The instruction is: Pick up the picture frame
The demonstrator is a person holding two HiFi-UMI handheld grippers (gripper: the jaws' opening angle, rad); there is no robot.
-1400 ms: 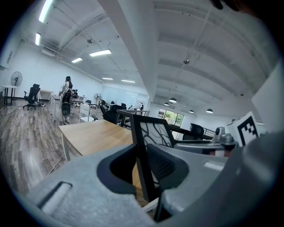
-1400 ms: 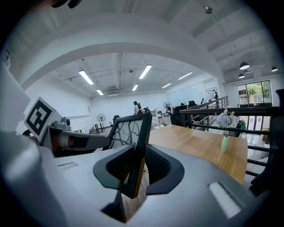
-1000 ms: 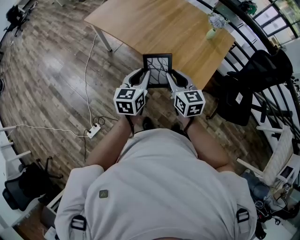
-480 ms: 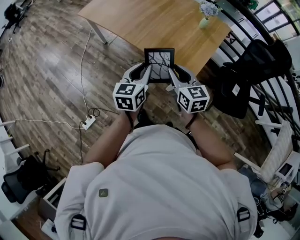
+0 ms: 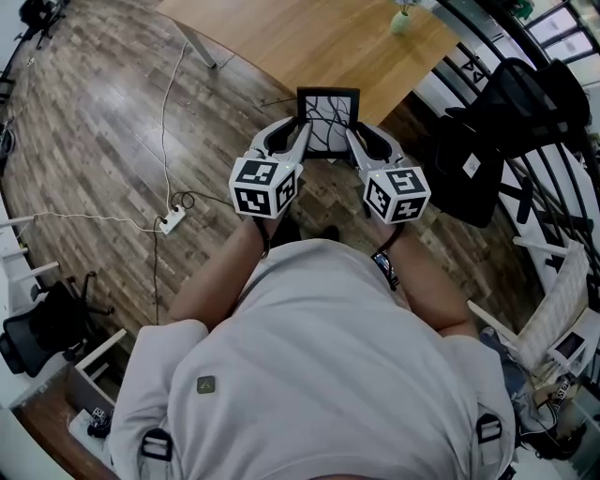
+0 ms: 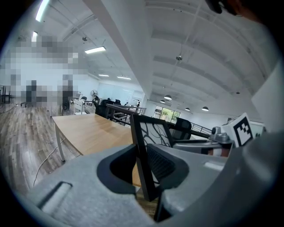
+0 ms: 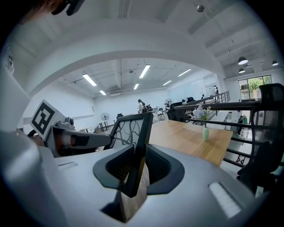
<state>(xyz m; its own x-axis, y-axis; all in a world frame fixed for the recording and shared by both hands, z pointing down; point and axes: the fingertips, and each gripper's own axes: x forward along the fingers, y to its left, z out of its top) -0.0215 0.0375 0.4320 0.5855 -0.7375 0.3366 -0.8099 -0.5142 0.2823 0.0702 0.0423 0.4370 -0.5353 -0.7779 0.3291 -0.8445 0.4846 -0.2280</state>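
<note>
Left gripper [image 5: 299, 139]: fingers clamped on left edge of picture frame [image 5: 328, 120]. Frame: thin black border, white panel with black branching lines. Upright, off the wooden tabletop [image 5: 309, 42], carried in the air between both grippers at tabletop's near edge, wood floor [image 5: 103, 122] below. Right gripper [image 5: 356, 139]: fingers clamped on frame's right edge. Small flower vase [image 5: 400, 19] at tabletop's far side.

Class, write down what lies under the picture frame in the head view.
Held by the left gripper and right gripper, the picture frame hangs over the wooden table edge and plank floor. The frame itself covers the patch directly beneath.
</note>
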